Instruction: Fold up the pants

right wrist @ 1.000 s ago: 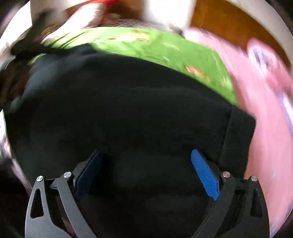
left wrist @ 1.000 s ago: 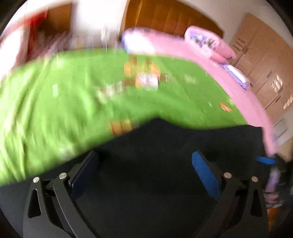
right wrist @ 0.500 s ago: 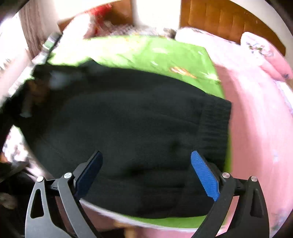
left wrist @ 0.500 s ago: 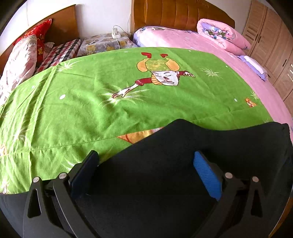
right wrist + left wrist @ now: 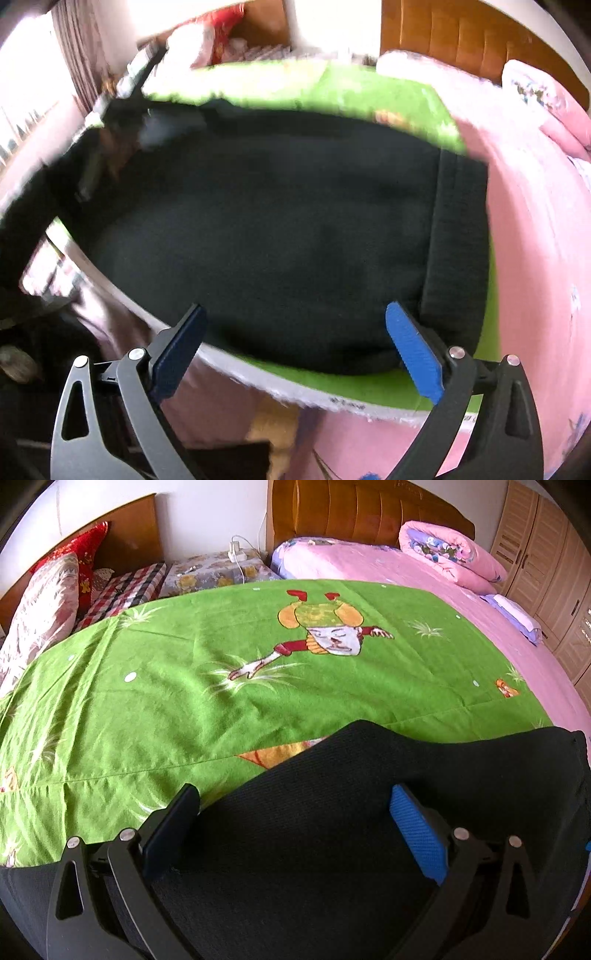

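Left wrist view: the left gripper [image 5: 295, 834] hovers low over the black pants [image 5: 332, 830], fingers spread wide with nothing clamped between them; the dark pad sits at the pants' left edge and the blue pad [image 5: 415, 834] over the cloth. The pants lie on the near part of a green sheet [image 5: 184, 686] printed with a cartoon figure [image 5: 321, 635]. The sheet covers a pink bed [image 5: 369, 563] with a wooden headboard [image 5: 362, 513]; a rolled pink quilt [image 5: 450, 554] rests near the headboard and wardrobes [image 5: 546, 565] stand at right.

Right wrist view (motion-blurred): the right gripper [image 5: 295, 350] is wide open and holds nothing, near the bed's edge. The pants [image 5: 258, 229] spread flat across the sheet [image 5: 369, 96], ribbed waistband [image 5: 458, 251] toward the right, just beyond the blue pad [image 5: 413, 354]. The left gripper [image 5: 122, 96] shows blurred at the pants' far left end.
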Demonstrator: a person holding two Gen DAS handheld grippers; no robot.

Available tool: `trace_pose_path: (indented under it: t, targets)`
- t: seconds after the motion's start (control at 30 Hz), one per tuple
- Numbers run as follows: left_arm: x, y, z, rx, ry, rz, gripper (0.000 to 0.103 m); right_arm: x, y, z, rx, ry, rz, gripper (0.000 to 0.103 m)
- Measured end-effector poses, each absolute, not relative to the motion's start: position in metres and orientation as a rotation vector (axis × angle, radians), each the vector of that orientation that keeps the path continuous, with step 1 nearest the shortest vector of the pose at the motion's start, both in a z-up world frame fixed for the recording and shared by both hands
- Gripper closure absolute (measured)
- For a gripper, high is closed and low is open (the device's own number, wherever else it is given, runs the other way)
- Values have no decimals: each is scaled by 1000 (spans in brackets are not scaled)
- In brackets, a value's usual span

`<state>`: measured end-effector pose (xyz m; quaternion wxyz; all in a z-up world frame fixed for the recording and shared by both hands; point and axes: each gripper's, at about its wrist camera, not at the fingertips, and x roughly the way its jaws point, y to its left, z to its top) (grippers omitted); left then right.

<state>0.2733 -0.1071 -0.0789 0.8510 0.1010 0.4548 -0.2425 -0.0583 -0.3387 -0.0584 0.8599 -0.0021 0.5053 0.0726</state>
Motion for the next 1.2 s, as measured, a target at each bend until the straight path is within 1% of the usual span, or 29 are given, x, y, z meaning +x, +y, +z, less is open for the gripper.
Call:
trace_pose_path:
  t: [0.1, 0.23, 0.33, 0.5, 0.57, 0.77, 0.87, 0.9, 0.93, 1.07, 1.2]
  targets:
    - [256, -100, -66, 222, 900, -478, 2, -62, -332, -38, 11, 1023, 84, 9]
    - [211, -71, -36, 152, 826, -506, 1, -57, -312, 0, 26, 870, 103, 8]
    - [170, -42, -27, 168, 780, -478, 1, -33, -295, 7, 31, 813, 85, 8]
    - [133, 16, -38, 177, 789, -386, 1, 19, -255, 6, 46, 794, 106, 8]
    - [129, 37, -43, 162, 804, -352, 1, 36, -247, 4, 60, 809, 139, 8]
    - [134, 86, -65, 120, 862, -270, 1, 90, -214, -32, 101, 951, 142, 8]
    - [136, 96, -73, 111, 879, -270, 1, 102, -209, -61, 33, 1056, 85, 8]
    - [134, 97, -74, 120, 874, -272, 1, 102, -209, -68, 7, 1069, 83, 6]
    - [132, 96, -75, 137, 870, -272, 1, 99, -210, -66, 7, 1054, 93, 5]
    - [131, 94, -76, 146, 867, -273, 1, 97, -208, -54, -7, 1090, 64, 6]
    - [131, 94, -77, 150, 855, -271, 1, 116, -186, -36, 33, 1027, 159, 5]
